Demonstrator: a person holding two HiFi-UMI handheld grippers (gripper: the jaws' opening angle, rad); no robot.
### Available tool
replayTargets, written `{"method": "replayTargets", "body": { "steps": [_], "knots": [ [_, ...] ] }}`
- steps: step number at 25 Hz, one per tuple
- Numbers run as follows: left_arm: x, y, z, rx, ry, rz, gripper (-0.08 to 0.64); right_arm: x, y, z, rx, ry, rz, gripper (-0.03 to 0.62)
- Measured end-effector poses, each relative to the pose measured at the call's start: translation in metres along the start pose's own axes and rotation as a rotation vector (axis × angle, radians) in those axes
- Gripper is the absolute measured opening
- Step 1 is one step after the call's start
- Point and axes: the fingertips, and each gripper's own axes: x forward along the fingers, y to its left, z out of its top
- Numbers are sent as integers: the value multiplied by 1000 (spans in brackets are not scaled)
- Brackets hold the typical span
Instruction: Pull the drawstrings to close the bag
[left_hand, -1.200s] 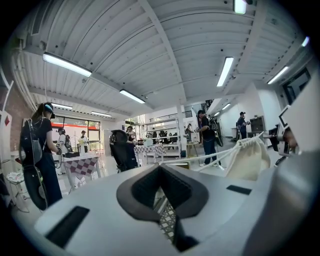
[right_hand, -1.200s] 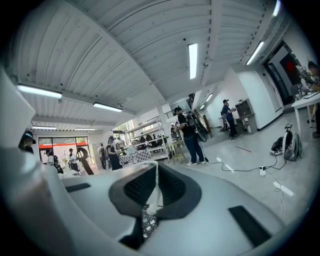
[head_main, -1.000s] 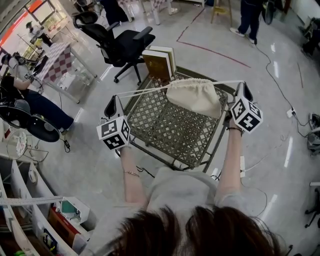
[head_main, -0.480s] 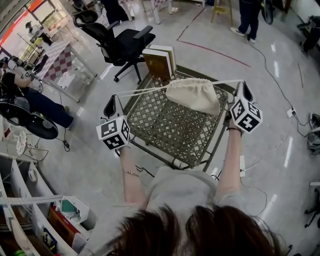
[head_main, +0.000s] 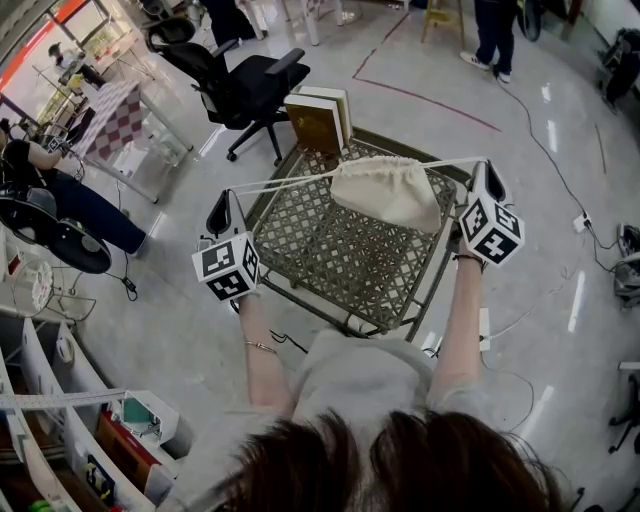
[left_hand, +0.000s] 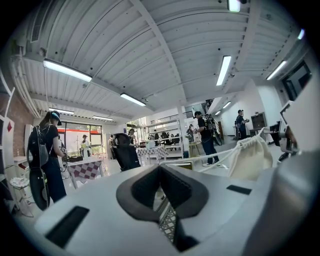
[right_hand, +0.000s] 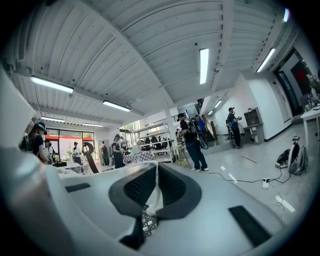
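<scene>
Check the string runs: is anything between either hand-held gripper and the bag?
Nothing visible. Both drawstrings run taut and free above the mesh table, from the left hand-held gripper and the right hand-held gripper to the bag at its gathered mouth. The books stand at the table's far edge, beyond that line.

No readable text, no legible labels or numbers

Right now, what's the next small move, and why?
Probably ease the left gripper and right gripper inward, then release. Both are shut on the drawstrings, which run taut to the bag, and its mouth already looks gathered shut. Pulling harder would likely just lift the bag off the mesh table.
</scene>
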Motion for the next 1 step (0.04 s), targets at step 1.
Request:
{"method": "replayTargets", "body": {
  "steps": [1],
  "knots": [
    [0, 0, 0, 0, 0, 0, 26, -1, 1, 0, -2, 0, 0, 26]
  ]
}}
